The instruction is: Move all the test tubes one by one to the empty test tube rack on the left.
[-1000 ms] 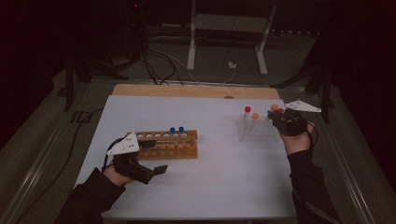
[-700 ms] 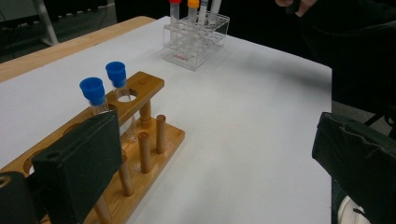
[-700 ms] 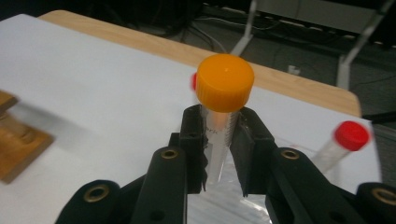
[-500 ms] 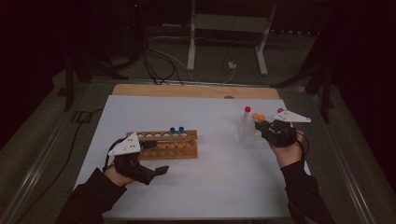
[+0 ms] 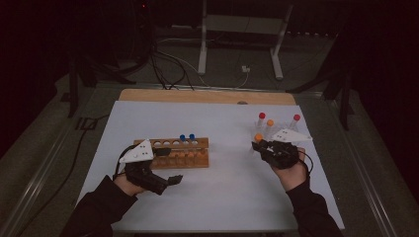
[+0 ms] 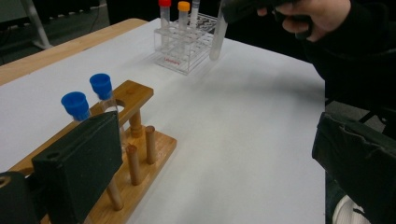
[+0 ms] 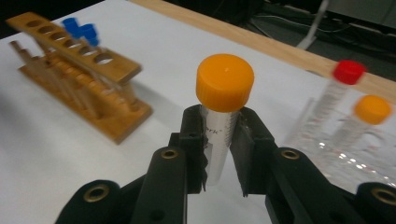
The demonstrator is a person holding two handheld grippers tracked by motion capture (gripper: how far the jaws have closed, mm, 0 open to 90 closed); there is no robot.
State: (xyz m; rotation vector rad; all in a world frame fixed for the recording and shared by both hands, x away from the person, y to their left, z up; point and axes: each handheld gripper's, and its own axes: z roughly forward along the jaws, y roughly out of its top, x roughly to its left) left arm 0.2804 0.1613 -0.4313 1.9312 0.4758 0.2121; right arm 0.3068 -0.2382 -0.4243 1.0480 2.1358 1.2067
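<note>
the right hand-held gripper [image 7: 219, 163] pinches an orange-capped tube [image 7: 223, 112], lifted out of the clear rack [image 5: 276, 129]; two blue-capped tubes [image 5: 187, 138] already sit in the wooden rack [image 5: 180, 153]; it's not in yet.

The left gripper [image 6: 219, 154] has its two black fingers [image 6: 79, 163] spread wide apart over the white counter [image 6: 243, 140], with nothing between them. Just beside the left-hand finger stands a wooden rack [image 6: 133, 135] holding two blue-capped tubes [image 6: 88, 95] upright at its near end. Toward the far edge of the counter sits a clear rack [image 6: 180, 51] with a red-capped tube [image 6: 164, 11] and an orange-capped tube [image 6: 183, 14]. Next to it, a hand [image 6: 317, 16] holds the other gripper [image 6: 243, 7], which carries a clear tube [image 6: 217, 39] hanging above the counter.
</note>
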